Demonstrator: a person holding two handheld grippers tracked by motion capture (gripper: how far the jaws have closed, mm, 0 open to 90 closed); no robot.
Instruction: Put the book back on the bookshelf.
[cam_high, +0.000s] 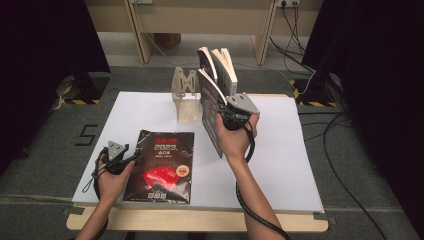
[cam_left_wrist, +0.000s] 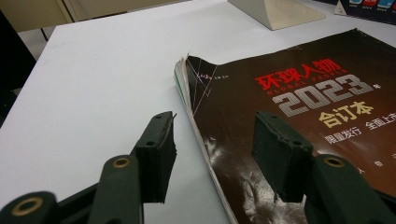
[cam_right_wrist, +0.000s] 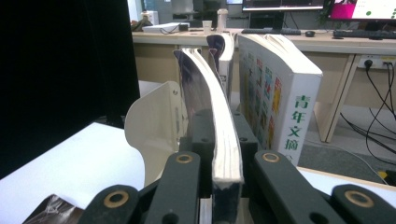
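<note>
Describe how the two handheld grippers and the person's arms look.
Both the left gripper and the right gripper are black, each topped by a grey three-cornered plate and trailing a black cable. The jaws are black bars with brass-ringed rivets and ribbed pads. The forearms are bare, without sleeves.

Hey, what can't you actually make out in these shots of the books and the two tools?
- Held book: its cover, right gripper view, seen edge-on between the right tool pads.
- Black magazine: lower right part, left gripper view, cut off by the frame and hidden by a pad of the left tool.
- Magazine small print, high view: too small.
- Bookend: base, high view, partly behind the books.
</note>
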